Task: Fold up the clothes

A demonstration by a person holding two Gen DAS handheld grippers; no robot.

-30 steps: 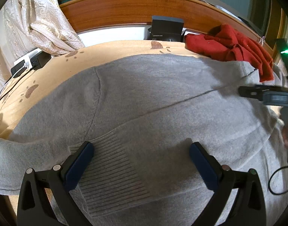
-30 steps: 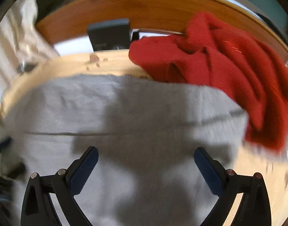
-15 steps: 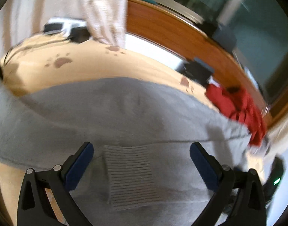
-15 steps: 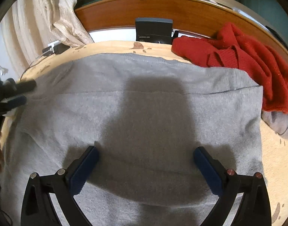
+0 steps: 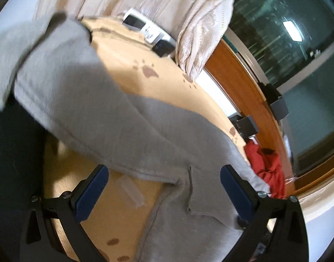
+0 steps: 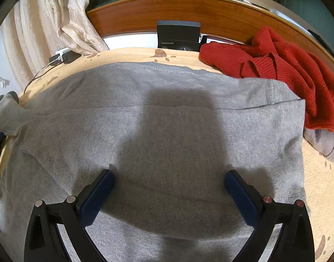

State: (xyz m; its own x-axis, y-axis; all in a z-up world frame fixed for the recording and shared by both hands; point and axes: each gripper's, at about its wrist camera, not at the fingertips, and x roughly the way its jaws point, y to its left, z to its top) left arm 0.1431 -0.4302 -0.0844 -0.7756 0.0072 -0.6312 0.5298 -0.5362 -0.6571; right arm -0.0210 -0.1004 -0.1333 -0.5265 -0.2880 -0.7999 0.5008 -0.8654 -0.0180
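your right gripper (image 6: 168,187) hovers spread wide over the grey sweater (image 6: 162,135), holding nothing; the sweater lies flat on the paw-print tabletop (image 6: 319,174). your left gripper (image 5: 162,185) is also wide apart and empty, tilted over the sweater's sleeve (image 5: 79,91). a red sweater (image 6: 282,69) lies bunched beside the grey one's far right corner.

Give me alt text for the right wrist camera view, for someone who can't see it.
A grey sweater lies spread flat over a tan paw-print blanket, with the open right gripper low over its middle. A crumpled red sweater sits at its far right corner, below a wooden ledge, with a cream curtain hanging at left.
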